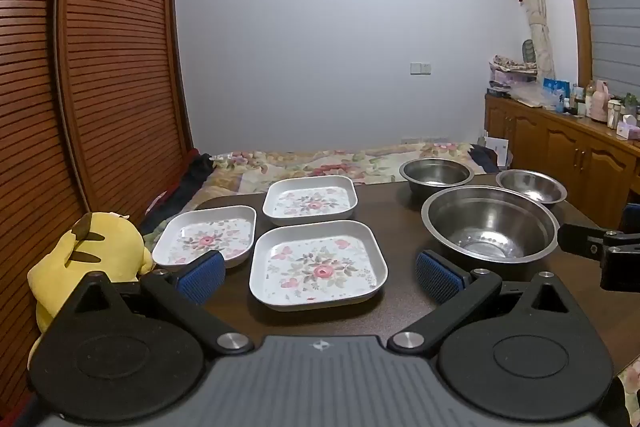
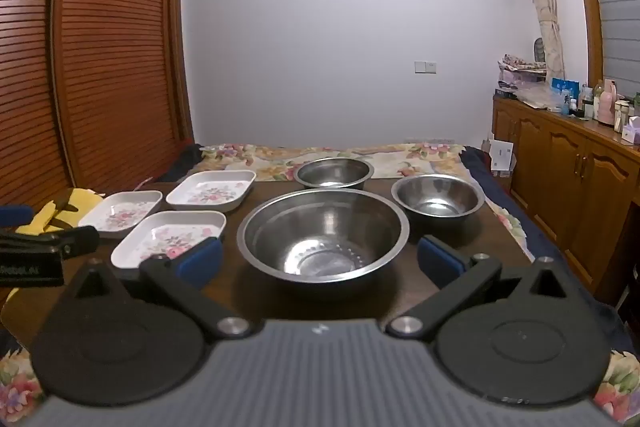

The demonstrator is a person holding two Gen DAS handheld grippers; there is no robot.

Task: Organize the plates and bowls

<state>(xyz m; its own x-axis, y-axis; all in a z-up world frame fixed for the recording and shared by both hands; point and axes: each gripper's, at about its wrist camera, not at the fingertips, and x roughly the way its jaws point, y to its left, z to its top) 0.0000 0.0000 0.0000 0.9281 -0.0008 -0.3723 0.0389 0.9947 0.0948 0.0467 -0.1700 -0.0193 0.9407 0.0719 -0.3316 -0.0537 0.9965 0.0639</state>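
Three white square plates with flower prints lie on the dark table (image 1: 396,219): a near plate (image 1: 318,265) (image 2: 168,241), a left plate (image 1: 206,237) (image 2: 120,213) and a far plate (image 1: 310,201) (image 2: 212,191). To their right stand a large steel bowl (image 1: 490,223) (image 2: 324,233) and two smaller steel bowls (image 1: 436,175) (image 1: 532,187) (image 2: 336,173) (image 2: 438,201). My left gripper (image 1: 320,273) hangs open just short of the near plate. My right gripper (image 2: 320,259) hangs open in front of the large bowl. Nothing is held.
A yellow plush toy (image 1: 84,259) sits at the table's left edge. Behind the table lies a bed with a floral cover (image 1: 320,163). A slatted wooden wardrobe (image 1: 100,67) stands on the left and a cluttered wooden cabinet (image 1: 568,143) on the right.
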